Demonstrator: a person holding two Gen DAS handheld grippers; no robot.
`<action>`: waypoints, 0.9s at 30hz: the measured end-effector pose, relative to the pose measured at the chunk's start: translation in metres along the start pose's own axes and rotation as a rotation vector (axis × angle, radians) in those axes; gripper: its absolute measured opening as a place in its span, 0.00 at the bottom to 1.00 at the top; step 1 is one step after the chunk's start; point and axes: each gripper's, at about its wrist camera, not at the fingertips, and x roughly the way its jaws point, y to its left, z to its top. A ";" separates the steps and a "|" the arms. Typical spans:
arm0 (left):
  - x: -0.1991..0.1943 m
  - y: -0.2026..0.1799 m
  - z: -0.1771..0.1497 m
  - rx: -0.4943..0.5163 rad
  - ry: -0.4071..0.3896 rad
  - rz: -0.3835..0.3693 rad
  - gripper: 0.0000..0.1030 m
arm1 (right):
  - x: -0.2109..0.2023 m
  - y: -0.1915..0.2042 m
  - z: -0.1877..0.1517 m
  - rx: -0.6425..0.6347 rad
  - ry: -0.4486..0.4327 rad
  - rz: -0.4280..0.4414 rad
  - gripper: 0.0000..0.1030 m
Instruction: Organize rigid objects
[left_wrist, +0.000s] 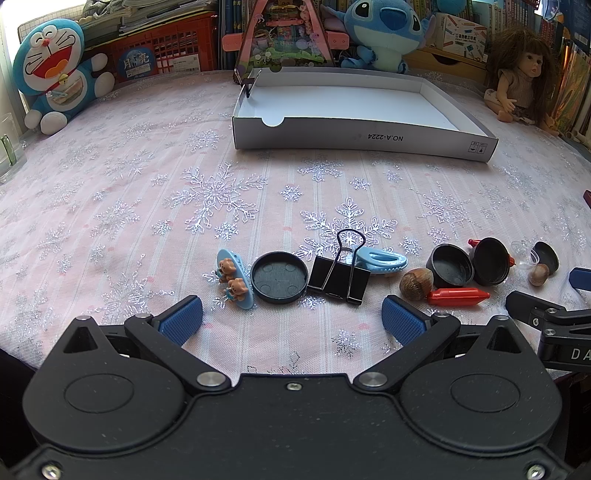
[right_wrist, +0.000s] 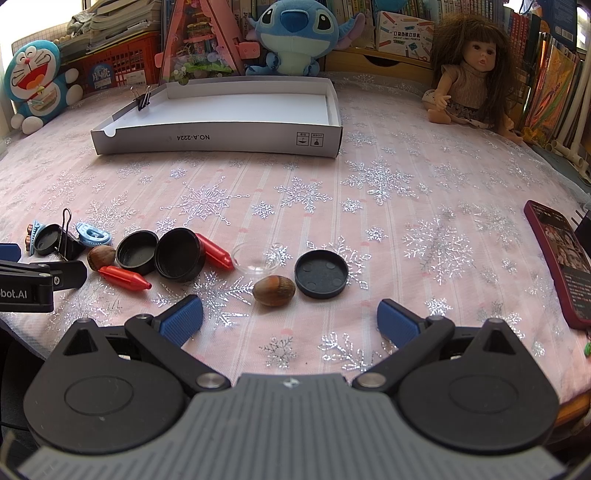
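Observation:
Small rigid objects lie in a row on the snowflake cloth. In the left wrist view: a blue hair clip with bears, a black lid, a black binder clip, a plain blue clip, a nut, a red plug, black caps. My left gripper is open and empty just before them. In the right wrist view: a nut, a black lid, a clear dish, black caps, red plugs. My right gripper is open and empty.
A white cardboard tray stands at the back with a small binder clip on its rim. Plush toys, a doll and books line the back edge. A red phone lies at the right.

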 end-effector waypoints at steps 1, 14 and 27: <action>0.000 0.000 0.000 0.000 0.000 0.000 1.00 | 0.000 0.000 0.000 0.000 0.000 0.000 1.00; 0.003 -0.001 0.001 0.010 -0.008 -0.007 1.00 | 0.001 -0.002 -0.002 -0.009 -0.021 0.014 1.00; 0.001 0.008 -0.008 0.032 -0.093 -0.017 1.00 | -0.003 -0.010 -0.012 -0.015 -0.108 0.067 1.00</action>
